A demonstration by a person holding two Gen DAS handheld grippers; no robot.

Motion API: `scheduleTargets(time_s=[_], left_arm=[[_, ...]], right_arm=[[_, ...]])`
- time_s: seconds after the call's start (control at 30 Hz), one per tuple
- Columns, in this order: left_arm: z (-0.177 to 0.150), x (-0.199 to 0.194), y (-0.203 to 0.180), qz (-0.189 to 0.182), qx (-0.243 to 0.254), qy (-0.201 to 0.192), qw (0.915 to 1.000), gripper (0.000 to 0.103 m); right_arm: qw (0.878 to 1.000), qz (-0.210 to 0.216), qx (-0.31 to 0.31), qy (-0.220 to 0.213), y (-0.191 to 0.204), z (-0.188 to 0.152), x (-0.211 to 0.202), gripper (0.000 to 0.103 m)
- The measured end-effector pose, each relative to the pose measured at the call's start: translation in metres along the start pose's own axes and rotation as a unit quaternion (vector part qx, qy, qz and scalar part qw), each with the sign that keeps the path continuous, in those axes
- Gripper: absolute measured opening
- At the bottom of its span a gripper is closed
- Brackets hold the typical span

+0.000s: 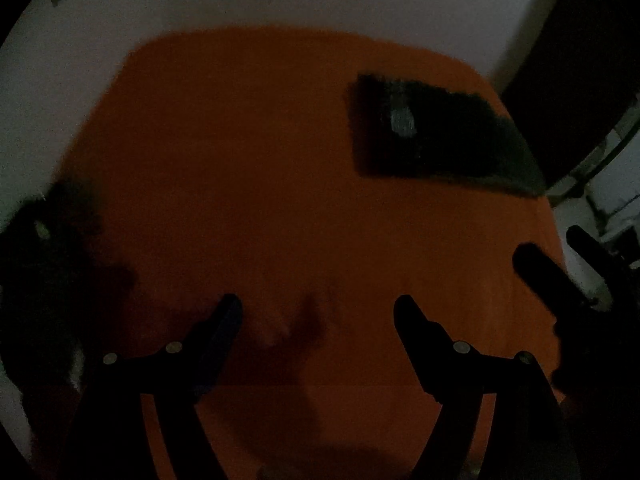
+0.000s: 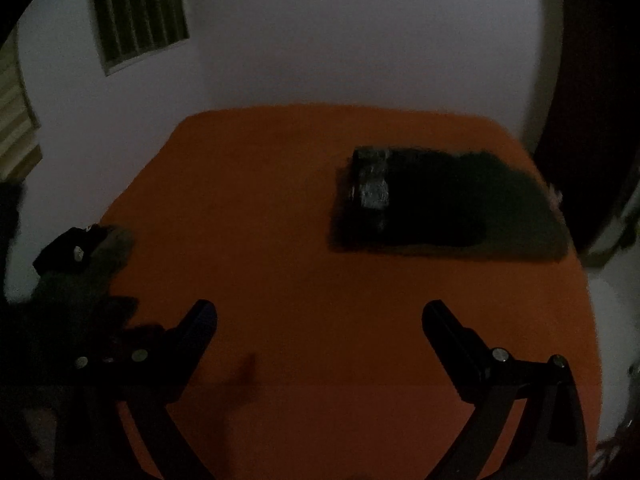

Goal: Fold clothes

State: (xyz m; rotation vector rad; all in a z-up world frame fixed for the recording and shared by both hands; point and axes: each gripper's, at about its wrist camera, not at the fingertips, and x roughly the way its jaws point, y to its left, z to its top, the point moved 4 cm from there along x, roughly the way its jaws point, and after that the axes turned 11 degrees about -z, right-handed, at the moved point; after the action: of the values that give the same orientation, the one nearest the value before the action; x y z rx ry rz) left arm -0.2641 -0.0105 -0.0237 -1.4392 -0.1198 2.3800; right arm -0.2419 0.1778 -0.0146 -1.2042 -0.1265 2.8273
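Left gripper (image 1: pixel 318 312) spread wide, empty; right gripper (image 2: pixel 320 318) likewise.

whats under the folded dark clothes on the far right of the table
The folded dark clothes lie flat on the orange table, which shows bare all around them. Anything beneath the stack is covered, and the dim light hides how many pieces it holds.

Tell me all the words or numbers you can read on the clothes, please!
None can be read.
Folded dark garment: a pale printed patch on top, too dark and blurred to read.
Dark clothes pile at the table's left edge: a small pale tag, too small to read.
Orange table: no writing visible.
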Motion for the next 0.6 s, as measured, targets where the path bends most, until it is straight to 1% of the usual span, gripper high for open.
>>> scheduleTargets(time_s=[0.07,0.13,0.23,0.3,0.37,0.4,0.43,0.47,0.53,0.6], left_arm=[[0.004,-0.018,-0.005,-0.003,-0.008,-0.034,0.9994,0.079],[-0.006,-0.036,-0.012,-0.009,-0.022,-0.054,0.9983,0.079],[-0.044,-0.067,-0.043,0.018,0.024,-0.047,0.9985,0.079],[-0.070,-0.088,-0.064,0.039,0.059,-0.039,0.9967,0.079],[-0.097,-0.110,-0.086,0.060,0.094,-0.032,0.9932,0.079],[-0.115,-0.121,-0.100,0.080,0.117,-0.019,0.9897,0.079],[-0.128,-0.131,-0.109,0.097,0.128,-0.011,0.9870,0.079],[-0.138,-0.139,-0.116,0.112,0.132,-0.005,0.9849,0.079],[-0.155,-0.166,-0.120,0.144,0.114,-0.011,0.9828,0.079],[-0.157,-0.180,-0.120,0.145,0.089,-0.013,0.9853,0.079]], right_arm=[[0.999,-0.030,0.005,-0.025,-0.009,0.007,-0.008,0.102],[0.999,-0.033,0.019,-0.029,-0.019,0.010,-0.018,0.103],[0.998,-0.037,0.034,-0.026,-0.036,-0.003,-0.051,0.102],[0.998,-0.043,0.031,-0.022,-0.043,-0.021,-0.086,0.102],[0.999,-0.035,0.027,-0.007,-0.043,-0.038,-0.115,0.102],[0.999,-0.031,0.027,0.000,-0.042,-0.046,-0.129,0.102],[0.999,-0.028,0.026,0.008,-0.041,-0.054,-0.143,0.103],[0.999,-0.024,0.026,0.016,-0.040,-0.063,-0.158,0.103],[0.999,-0.016,0.025,0.031,-0.039,-0.079,-0.186,0.103],[0.999,-0.008,0.024,0.047,-0.037,-0.096,-0.215,0.103]])
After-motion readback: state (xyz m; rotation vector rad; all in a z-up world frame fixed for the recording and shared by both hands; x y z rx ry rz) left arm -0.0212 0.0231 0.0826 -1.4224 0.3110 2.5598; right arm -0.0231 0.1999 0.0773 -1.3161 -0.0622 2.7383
